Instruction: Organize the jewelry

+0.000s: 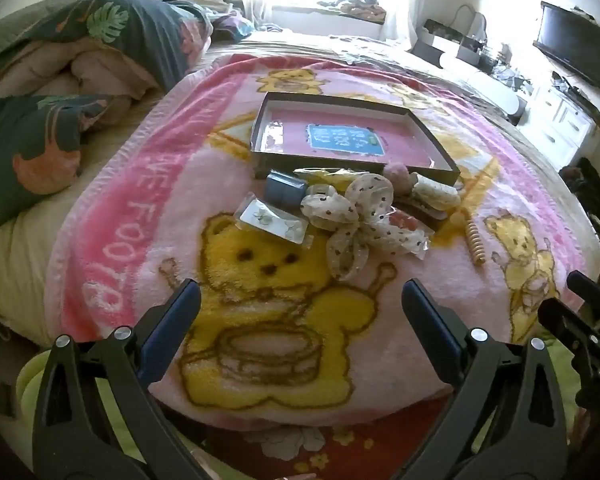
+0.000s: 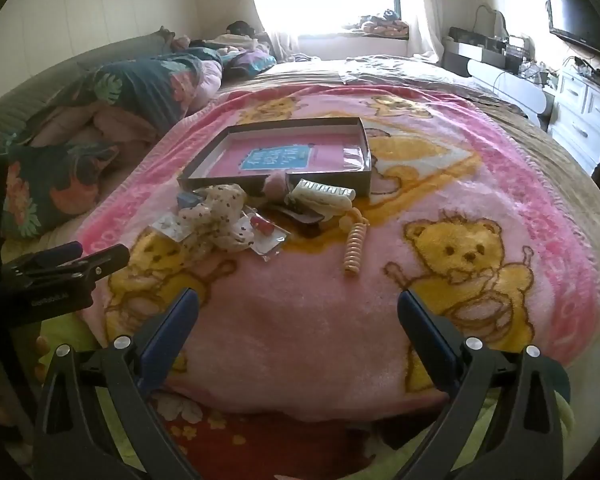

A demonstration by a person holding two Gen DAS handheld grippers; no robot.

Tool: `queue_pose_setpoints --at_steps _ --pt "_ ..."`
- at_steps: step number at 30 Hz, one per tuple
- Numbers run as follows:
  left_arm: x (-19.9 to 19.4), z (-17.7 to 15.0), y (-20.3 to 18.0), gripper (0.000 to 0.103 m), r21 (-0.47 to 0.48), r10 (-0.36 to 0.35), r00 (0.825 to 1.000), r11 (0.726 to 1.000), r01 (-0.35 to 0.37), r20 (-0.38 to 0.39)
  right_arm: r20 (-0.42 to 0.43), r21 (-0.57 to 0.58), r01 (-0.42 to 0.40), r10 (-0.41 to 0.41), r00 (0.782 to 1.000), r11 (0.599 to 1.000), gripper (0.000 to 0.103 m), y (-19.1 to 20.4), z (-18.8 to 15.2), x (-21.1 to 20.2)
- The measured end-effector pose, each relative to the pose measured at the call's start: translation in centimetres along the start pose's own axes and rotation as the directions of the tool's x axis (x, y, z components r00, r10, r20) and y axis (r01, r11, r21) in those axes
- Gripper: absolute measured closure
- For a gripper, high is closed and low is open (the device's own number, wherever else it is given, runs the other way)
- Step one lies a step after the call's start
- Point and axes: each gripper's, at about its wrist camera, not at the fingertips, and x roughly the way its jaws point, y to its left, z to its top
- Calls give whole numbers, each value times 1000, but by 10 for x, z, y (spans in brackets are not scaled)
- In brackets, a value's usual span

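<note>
A shallow open box point(image 1: 432, 126) point(image 2: 364, 148) with a pink floor lies on a pink bear blanket point(image 1: 112, 216) point(image 2: 300, 320). In front of it sits a heap of accessories: a dotted cream bow point(image 1: 360, 216) point(image 2: 216, 216), a blue case point(image 1: 284, 192), a bagged earring card point(image 1: 272, 220), a white claw clip point(image 1: 436, 194) point(image 2: 324, 196) and a coiled cream hair tie point(image 1: 476, 244) point(image 2: 354, 252). My left gripper point(image 1: 300, 296) is open and empty, short of the heap. My right gripper point(image 2: 298, 304) is open and empty, short of the coil.
Folded leaf-print bedding point(image 1: 100, 52) point(image 2: 112, 92) lies at the left. A white dresser point(image 1: 564, 120) point(image 2: 588, 120) and a TV point(image 1: 572, 44) stand at the right. The left gripper shows at the left edge of the right wrist view point(image 2: 60, 268).
</note>
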Motion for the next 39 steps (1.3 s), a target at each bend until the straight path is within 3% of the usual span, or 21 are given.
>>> queue_pose_setpoints --at_steps 39 --pt "4 2 11 9 9 -22 1000 1000 22 11 11 -3 -6 6 1000 1000 4 1 -3 3"
